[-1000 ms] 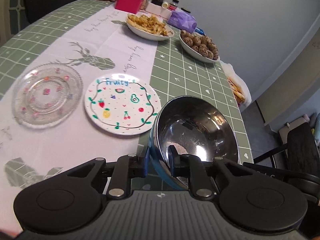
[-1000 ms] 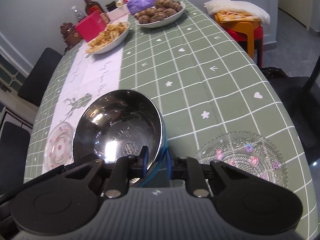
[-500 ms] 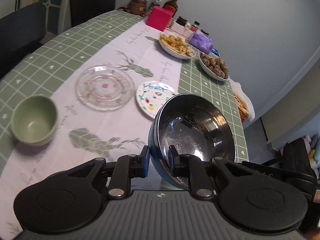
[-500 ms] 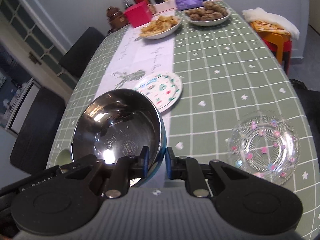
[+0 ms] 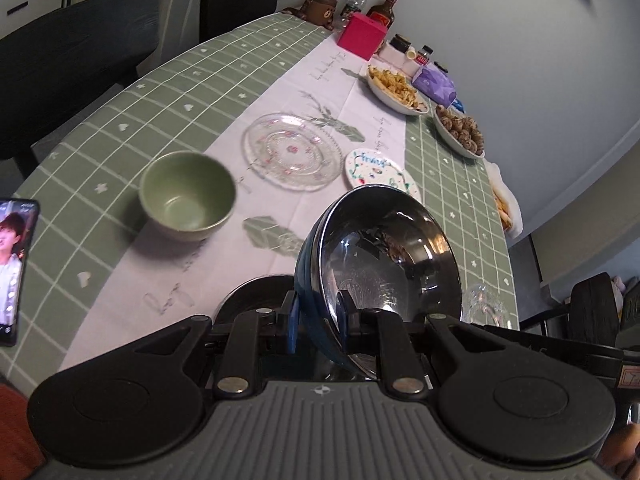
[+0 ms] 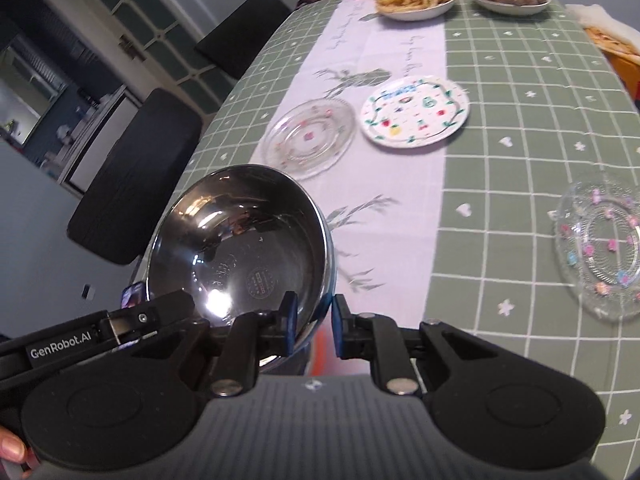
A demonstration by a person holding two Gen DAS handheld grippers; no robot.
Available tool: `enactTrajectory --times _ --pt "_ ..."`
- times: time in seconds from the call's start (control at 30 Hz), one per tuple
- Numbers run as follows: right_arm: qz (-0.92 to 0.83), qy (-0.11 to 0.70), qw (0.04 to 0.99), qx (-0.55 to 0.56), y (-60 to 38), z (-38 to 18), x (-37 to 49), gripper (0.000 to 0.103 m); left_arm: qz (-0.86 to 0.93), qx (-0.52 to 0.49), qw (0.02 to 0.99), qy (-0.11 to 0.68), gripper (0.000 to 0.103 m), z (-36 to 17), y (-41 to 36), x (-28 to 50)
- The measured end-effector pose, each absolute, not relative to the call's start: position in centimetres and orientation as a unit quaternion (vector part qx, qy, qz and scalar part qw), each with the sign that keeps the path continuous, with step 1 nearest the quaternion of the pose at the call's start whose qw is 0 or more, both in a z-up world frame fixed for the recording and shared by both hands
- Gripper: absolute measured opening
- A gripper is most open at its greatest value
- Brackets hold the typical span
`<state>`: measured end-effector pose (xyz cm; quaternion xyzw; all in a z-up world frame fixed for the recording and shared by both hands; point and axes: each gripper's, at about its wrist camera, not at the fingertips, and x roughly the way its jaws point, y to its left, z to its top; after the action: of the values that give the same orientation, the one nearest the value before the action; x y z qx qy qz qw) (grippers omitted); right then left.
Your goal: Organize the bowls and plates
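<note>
A steel bowl (image 5: 384,268) with a blue outside hangs tilted above the near end of the table. My left gripper (image 5: 318,320) is shut on its left rim. My right gripper (image 6: 312,320) is shut on the right rim of the steel bowl (image 6: 240,248). Each view shows the other gripper's body at the bowl's far edge. On the white runner ahead stand a green bowl (image 5: 187,195), a clear glass plate (image 5: 292,151) and a painted fruit plate (image 5: 380,172). A second glass plate (image 6: 600,248) lies on the green cloth to the right.
A dark round steel rim (image 5: 256,292) shows just under my left gripper. A lit phone (image 5: 12,268) lies at the table's left edge. Two food dishes (image 5: 396,88) and a pink box (image 5: 362,36) stand at the far end. Black chairs (image 6: 132,176) line the left side.
Both grippers have carried the steel bowl back toward the near end of the table and slightly up. The green bowl and the phone have come into the left view; the plates look farther off.
</note>
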<state>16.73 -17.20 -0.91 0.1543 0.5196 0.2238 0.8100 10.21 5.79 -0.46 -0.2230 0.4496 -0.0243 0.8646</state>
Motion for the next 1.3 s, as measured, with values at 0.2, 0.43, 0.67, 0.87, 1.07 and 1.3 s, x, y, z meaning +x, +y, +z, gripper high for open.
enactTrajectory --times 0.2,0.43,0.67,0.87,1.07,1.3 --pt "0.244 0.543 0.793 0.130 -15.2 -2.0 16.0 0.017 -0.016 -0.229 0.839 0.493 0.021 -2.2 7.5 9.1" --pt "0.249 0.567 0.777 0.112 -14.0 -3.5 15.9 0.017 -0.010 -0.230 0.822 0.521 0.021 -3.6 8.6 8.7" --pt "0.252 0.569 0.777 0.101 -13.7 -3.6 15.9 0.017 -0.008 -0.220 0.821 0.526 0.021 -3.8 8.4 8.5" --pt "0.253 0.567 0.779 0.086 -13.4 -3.5 15.8 0.020 -0.007 -0.220 0.820 0.529 0.021 -4.1 8.2 8.5" --pt "0.255 0.563 0.783 0.069 -13.0 -3.4 15.5 0.022 0.002 -0.219 0.821 0.527 0.022 -4.1 8.2 8.4" --pt "0.259 0.563 0.781 0.072 -12.9 -3.4 15.6 0.027 -0.002 -0.202 0.833 0.515 0.027 -3.7 7.9 8.0"
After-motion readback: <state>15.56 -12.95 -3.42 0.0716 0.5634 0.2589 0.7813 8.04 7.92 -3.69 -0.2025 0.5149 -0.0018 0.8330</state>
